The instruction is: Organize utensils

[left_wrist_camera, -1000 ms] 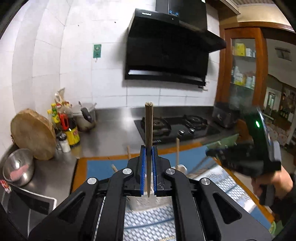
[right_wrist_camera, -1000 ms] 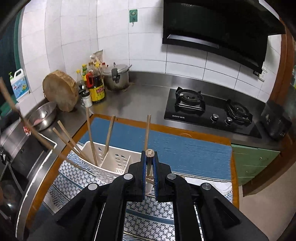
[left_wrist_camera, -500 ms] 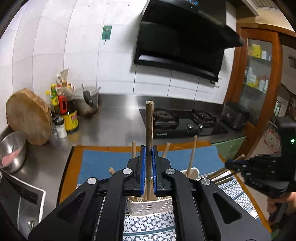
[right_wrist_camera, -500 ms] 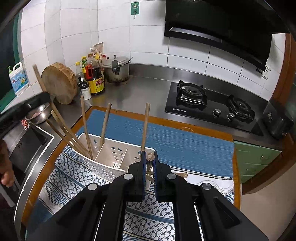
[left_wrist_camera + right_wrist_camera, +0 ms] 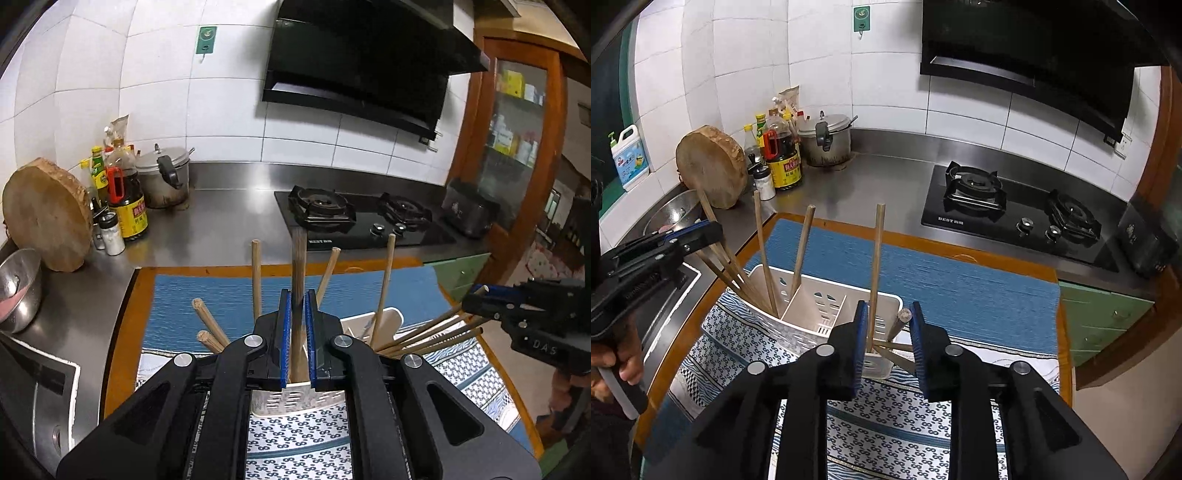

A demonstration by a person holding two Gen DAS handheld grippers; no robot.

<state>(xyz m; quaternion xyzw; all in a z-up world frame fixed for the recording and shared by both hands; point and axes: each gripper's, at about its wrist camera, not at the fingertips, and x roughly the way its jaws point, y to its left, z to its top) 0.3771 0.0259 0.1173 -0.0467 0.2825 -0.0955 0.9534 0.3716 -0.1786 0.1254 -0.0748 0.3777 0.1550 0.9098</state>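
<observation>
Below me, a steel counter [image 5: 886, 184] runs along a white-tiled wall [image 5: 820, 74] under a black hood [image 5: 1034, 48], with a gas hob [image 5: 1015, 210], a pot [image 5: 827, 142], bottles [image 5: 781, 155] and a round wooden block [image 5: 711, 170]. On a blue mat [image 5: 960, 280] and patterned cloth [image 5: 886, 424] stands the white caddy [image 5: 812, 314], chopsticks [image 5: 761, 243] leaning in its compartments. My left claw [image 5: 297, 332] stands barely parted around one blurred stick [image 5: 298, 295] above the caddy, while my right claw [image 5: 888, 336] is opening, a stick [image 5: 899, 325] loose between its jaws.
</observation>
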